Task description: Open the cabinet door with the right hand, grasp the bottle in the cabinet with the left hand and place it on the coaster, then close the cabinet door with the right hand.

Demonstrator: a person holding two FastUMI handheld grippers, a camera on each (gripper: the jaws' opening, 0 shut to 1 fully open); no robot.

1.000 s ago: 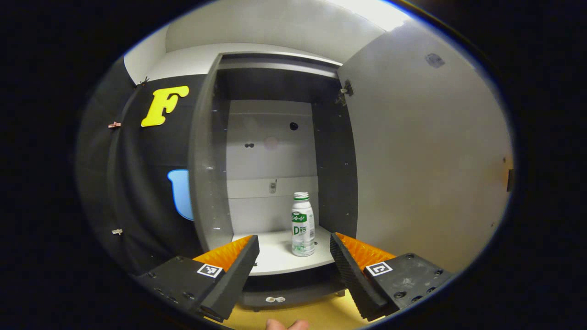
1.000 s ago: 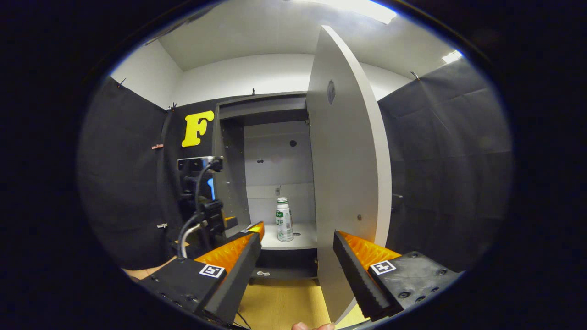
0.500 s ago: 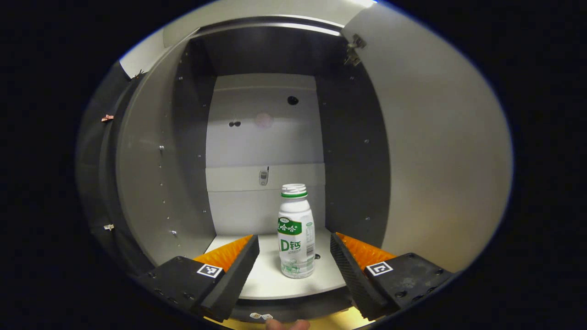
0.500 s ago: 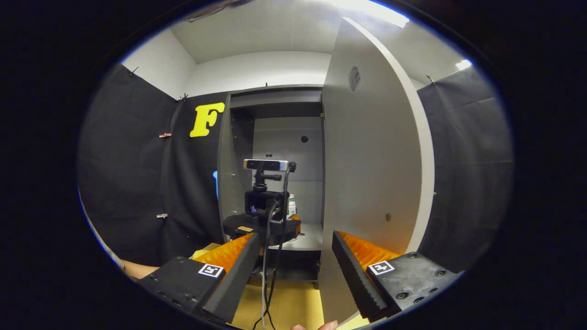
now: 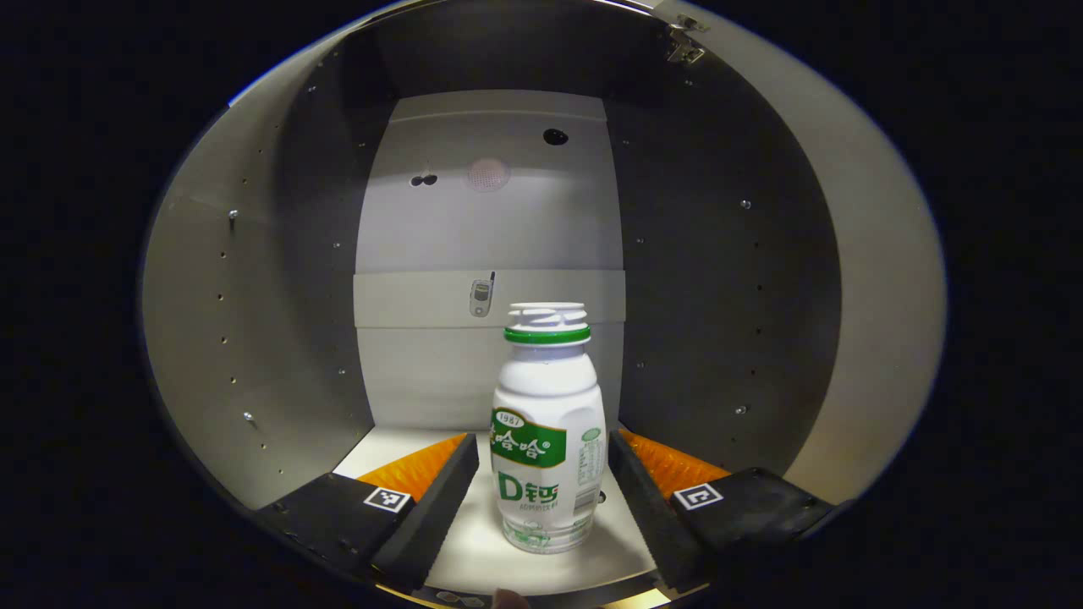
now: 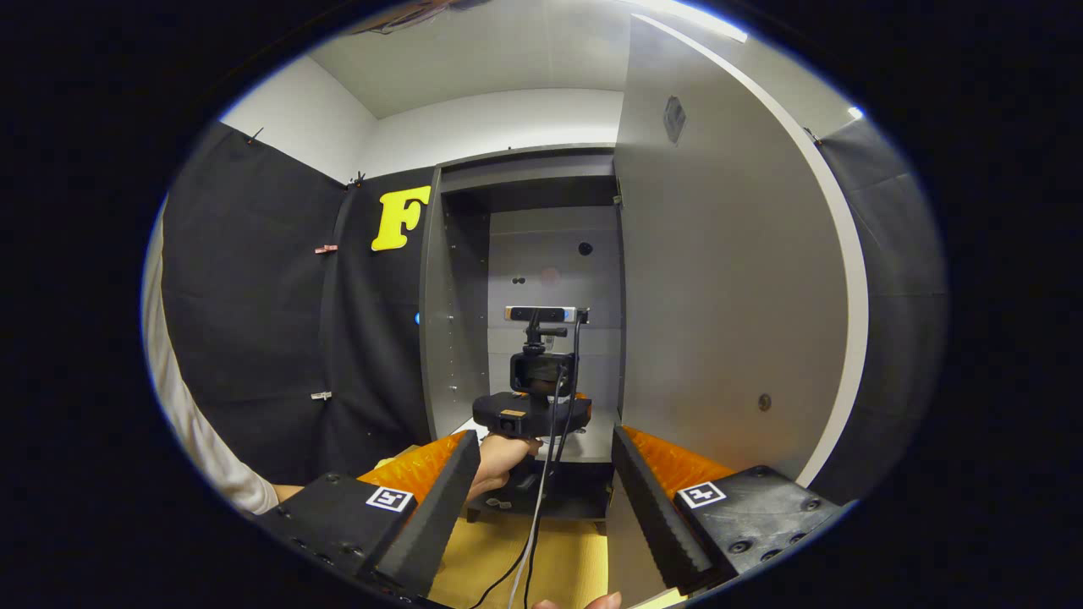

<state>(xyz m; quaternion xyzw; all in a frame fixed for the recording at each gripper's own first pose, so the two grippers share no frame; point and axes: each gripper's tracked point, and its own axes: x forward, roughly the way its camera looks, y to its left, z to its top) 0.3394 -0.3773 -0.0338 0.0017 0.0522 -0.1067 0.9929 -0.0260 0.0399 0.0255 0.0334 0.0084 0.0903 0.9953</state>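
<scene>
A white bottle [image 5: 548, 431] with a green band and label stands upright on the pale cabinet shelf [image 5: 398, 436]. My left gripper [image 5: 541, 486] is open inside the cabinet, one finger on each side of the bottle's lower body, with small gaps. In the right gripper view, the left gripper [image 6: 533, 410] and the hand [image 6: 499, 457] holding it sit in the cabinet opening, hiding the bottle. My right gripper [image 6: 541, 491] is open and holds nothing, back from the cabinet. The grey door [image 6: 719, 279] stands swung open to the right.
The cabinet's dark side walls [image 5: 719, 279] close in on both sides of the bottle, and its back panel [image 5: 486, 228] lies behind. A cable [image 6: 533, 524] hangs from the left gripper over the wooden tabletop [image 6: 525, 567]. A white sleeve [image 6: 182, 397] is at left.
My left gripper has moved forward into the cabinet until the bottle stands between its fingers. The right gripper view has shifted slightly; the door stays open.
</scene>
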